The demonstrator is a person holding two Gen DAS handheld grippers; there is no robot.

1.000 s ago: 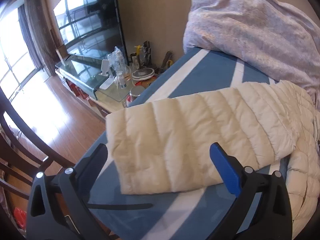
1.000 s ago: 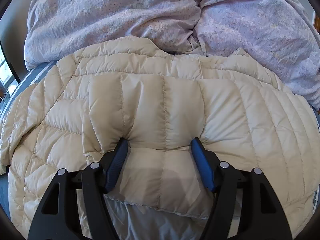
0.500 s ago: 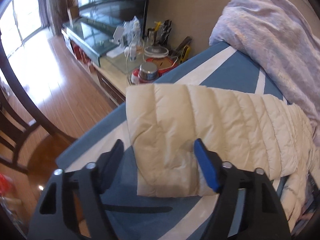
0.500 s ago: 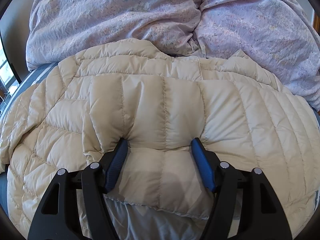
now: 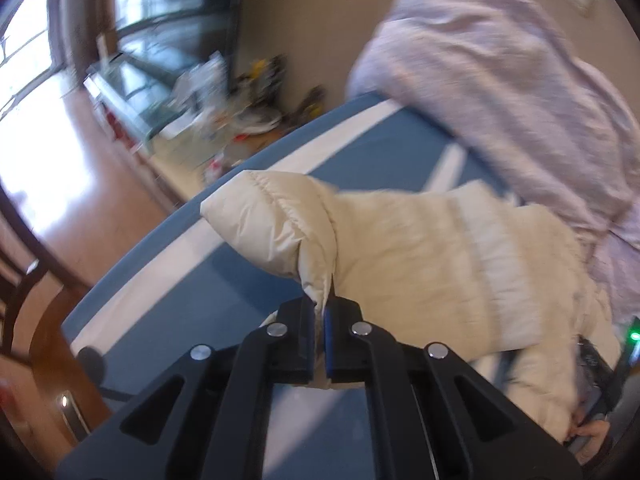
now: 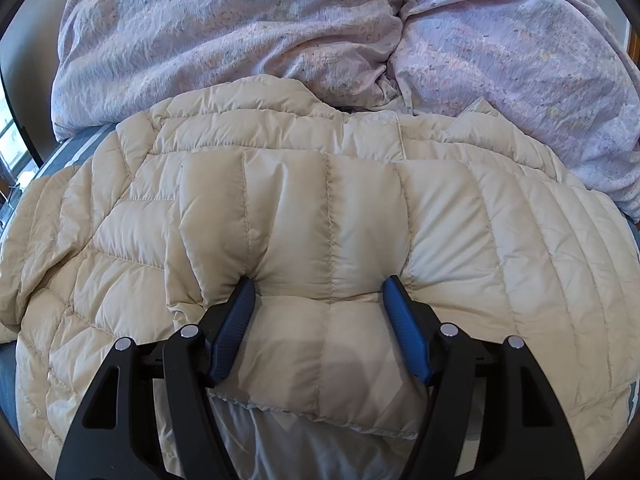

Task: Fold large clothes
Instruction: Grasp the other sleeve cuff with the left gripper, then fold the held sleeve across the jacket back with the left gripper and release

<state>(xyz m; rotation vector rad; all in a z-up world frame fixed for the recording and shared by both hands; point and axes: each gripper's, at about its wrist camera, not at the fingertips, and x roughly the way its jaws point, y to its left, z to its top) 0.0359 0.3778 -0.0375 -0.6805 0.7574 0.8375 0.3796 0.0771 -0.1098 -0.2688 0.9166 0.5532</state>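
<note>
Cream quilted down jacket (image 6: 328, 216), one only, lies spread across the blue striped bed (image 5: 360, 148), its collar end toward the heaped lilac duvet (image 6: 224, 40). The left tongs (image 5: 319, 312) are pinched together on the cuff edge of one sleeve (image 5: 280, 216), which stands bunched and raised above the sheet. The right tongs (image 6: 320, 308) stand apart, their blue pads pressed into either side of a puffy fold of the other sleeve (image 6: 288, 216), which is laid across the jacket's middle; whether they truly clamp it or merely bear down on it I cannot tell.

The main risk sits with the left hold. Only a thin lip of slick shell is between the pads, so a brisk pull across the body could slip it free and let the sleeve drop short of its place. The left view is smeared, so how deep that bite goes is hard to judge. The sleeve hangs close to the bed's edge, beyond which a cluttered low cabinet (image 5: 192, 104) stands; a wide swing could drag fabric off the mattress. Springy down may also push the fold open if the right tongs lift too soon.

Count: one jacket, two sleeves, two tongs, one duvet, one bed.
</note>
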